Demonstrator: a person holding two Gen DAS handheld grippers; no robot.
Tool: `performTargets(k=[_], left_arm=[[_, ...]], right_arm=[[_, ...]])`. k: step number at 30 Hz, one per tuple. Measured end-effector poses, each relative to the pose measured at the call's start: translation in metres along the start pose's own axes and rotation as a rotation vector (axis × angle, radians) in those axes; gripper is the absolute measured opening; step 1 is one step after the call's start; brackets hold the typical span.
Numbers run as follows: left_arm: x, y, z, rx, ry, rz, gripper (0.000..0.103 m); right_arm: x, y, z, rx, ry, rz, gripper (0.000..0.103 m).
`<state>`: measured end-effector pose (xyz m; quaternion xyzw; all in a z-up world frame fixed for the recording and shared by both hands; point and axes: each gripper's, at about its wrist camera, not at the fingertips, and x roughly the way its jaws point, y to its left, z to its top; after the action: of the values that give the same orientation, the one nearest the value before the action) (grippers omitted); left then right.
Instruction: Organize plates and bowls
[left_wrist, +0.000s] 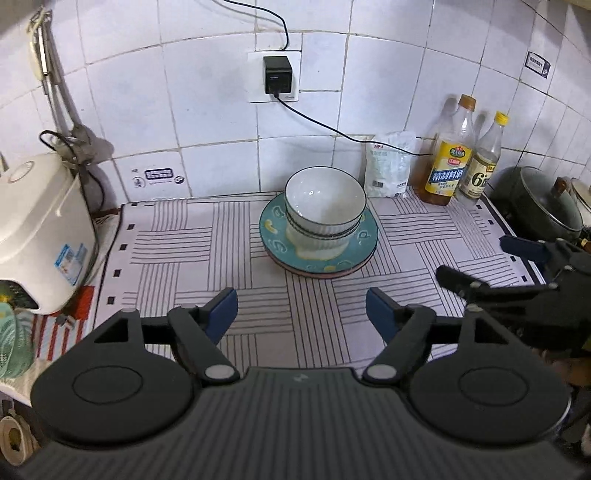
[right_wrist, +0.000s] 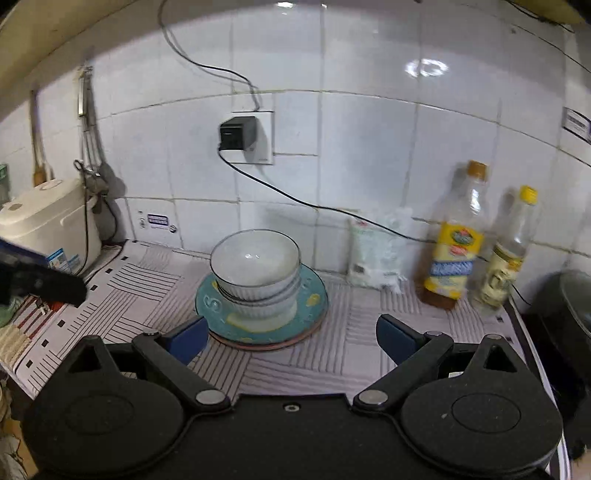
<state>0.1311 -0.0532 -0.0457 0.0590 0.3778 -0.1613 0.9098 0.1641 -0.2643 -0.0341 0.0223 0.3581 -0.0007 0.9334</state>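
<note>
Two white bowls (left_wrist: 324, 210) sit nested on a teal plate (left_wrist: 280, 242), itself stacked on a pink plate (right_wrist: 258, 344), at the back of the striped surface (left_wrist: 177, 258) near two bottles (left_wrist: 448, 162). Left gripper (left_wrist: 301, 314) and right gripper (right_wrist: 291, 338): fingers spread apart, holding nothing, short of the stack

Two bowls (left_wrist: 324, 206) are sitting nested on two stacked plates (left_wrist: 364, 240); two bottles (left_wrist: 448, 158), one white bag (left_wrist: 389, 166) are standing behind.
</note>
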Motion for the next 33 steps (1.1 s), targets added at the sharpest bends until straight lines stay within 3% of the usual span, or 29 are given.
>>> performTargets(k=[8,13,16,18,23,29,33], left_arm=[[-0.026,0.003,-0.017,-0.028,-0.002,0.027,0.084],[-0.041,0.000,-0.026,-0.022,-0.044,0.046,0.097],[-0.046,-0.002,-0.030,-0.024,-0.057,0.049,0.103],[-0.049,-0.004,-0.033,-0.034,-0.055,0.057,0.103],[-0.053,-0.003,-0.041,-0.058,-0.015,0.054,0.103],[-0.060,-0.008,-0.049,-0.047,-0.012,0.165,0.103],[-0.064,-0.010,-0.055,-0.049,-0.015,0.154,0.103]], right_arm=[[-0.036,0.000,0.002,0.061,0.043,-0.060,0.099],[-0.055,0.006,0.001,0.057,0.063,-0.077,0.103],[-0.059,0.016,0.001,0.013,0.121,-0.112,0.103],[-0.062,0.022,-0.001,-0.013,0.150,-0.137,0.103],[-0.080,0.028,-0.005,0.014,0.122,-0.145,0.103],[-0.095,0.032,-0.009,0.056,0.115,-0.173,0.103],[-0.105,0.030,-0.011,0.129,0.150,-0.139,0.103]])
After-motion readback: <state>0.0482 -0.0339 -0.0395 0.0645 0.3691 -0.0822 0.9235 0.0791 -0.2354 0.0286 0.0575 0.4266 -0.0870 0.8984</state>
